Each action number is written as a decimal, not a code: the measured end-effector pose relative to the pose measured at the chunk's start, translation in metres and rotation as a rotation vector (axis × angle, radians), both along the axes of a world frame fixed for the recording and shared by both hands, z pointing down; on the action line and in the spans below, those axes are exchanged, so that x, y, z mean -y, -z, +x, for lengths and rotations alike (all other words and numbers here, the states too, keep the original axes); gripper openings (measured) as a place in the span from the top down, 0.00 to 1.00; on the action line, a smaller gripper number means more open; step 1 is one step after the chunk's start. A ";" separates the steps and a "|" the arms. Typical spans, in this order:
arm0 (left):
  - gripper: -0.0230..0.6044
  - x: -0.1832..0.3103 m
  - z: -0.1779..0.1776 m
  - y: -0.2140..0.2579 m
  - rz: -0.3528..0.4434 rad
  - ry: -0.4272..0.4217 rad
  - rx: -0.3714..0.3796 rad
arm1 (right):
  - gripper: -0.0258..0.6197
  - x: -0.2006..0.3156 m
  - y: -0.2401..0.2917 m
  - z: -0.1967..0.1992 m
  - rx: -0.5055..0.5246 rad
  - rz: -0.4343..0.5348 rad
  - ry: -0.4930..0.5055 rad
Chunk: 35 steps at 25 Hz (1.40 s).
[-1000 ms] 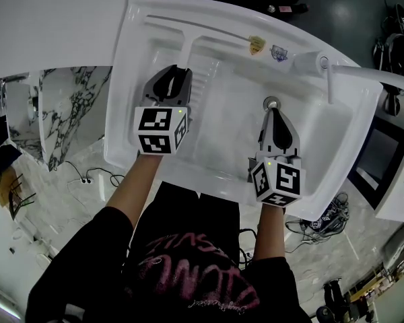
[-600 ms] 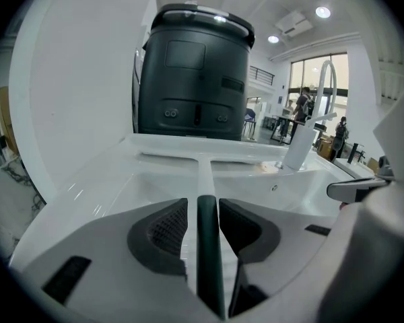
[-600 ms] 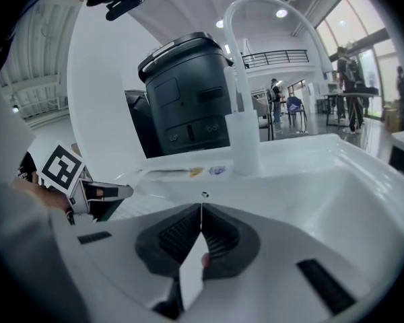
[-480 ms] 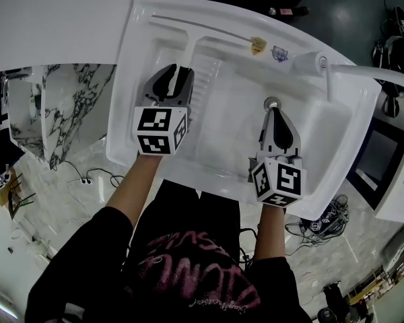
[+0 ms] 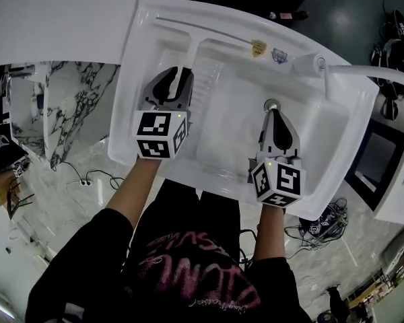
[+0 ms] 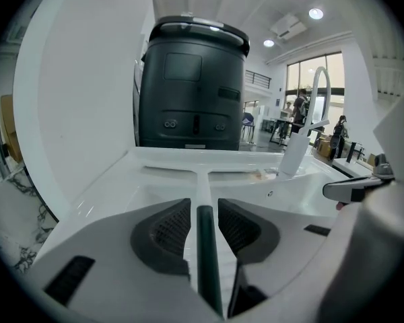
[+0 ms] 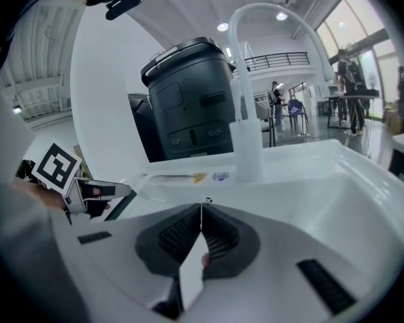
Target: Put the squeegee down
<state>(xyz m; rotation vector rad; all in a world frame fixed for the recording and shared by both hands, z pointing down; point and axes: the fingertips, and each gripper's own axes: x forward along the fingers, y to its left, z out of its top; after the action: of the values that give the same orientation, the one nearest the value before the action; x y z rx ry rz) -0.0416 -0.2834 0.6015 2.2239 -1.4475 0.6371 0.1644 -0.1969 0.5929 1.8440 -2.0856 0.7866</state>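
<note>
While the left gripper hangs over the left side of the white sink, its jaws stand wide apart, having just been opening. The dark green handle of the squeegee runs straight between them with a gap on either side, so neither pad presses on it. The squeegee's blade lies along the sink's back ledge, and its white stem points back toward the person.

The right gripper sits over the basin just short of the drain. Its jaws are drawn together on a thin white sheet, whose edge shows up the seam between the pads. What that sheet is cannot be told.

Only the head view shows the whole squeegee, both grippers side by side and two small stickers on the ledge. The left gripper view alone shows the clearance round the handle and a tall dark bin behind the sink. The right gripper view shows the pinched sheet, the arched faucet and the left gripper's marker cube at its left edge.
</note>
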 end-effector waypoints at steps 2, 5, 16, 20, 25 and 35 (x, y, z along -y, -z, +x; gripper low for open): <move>0.80 0.000 -0.003 0.002 0.013 0.011 0.022 | 0.93 0.000 0.000 -0.001 0.001 0.002 0.000; 0.94 -0.001 -0.007 0.001 0.019 0.025 0.060 | 0.93 0.000 0.001 0.000 0.002 0.007 0.000; 0.95 -0.006 -0.008 -0.004 -0.005 0.028 0.063 | 0.93 0.000 0.003 -0.001 0.004 0.013 0.000; 0.95 -0.007 -0.008 -0.002 -0.001 0.031 0.060 | 0.93 0.000 0.006 -0.001 -0.009 0.026 0.005; 0.95 -0.011 -0.013 0.002 -0.001 0.038 0.058 | 0.93 -0.002 0.011 -0.002 -0.020 0.033 0.002; 0.95 -0.018 -0.015 0.026 0.034 0.045 0.044 | 0.93 -0.003 0.035 -0.005 -0.018 0.070 0.003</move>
<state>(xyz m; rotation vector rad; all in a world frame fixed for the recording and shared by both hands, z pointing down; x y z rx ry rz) -0.0561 -0.2652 0.5753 2.2092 -1.5359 0.6554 0.1596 -0.1937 0.5576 1.8757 -2.1306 0.7023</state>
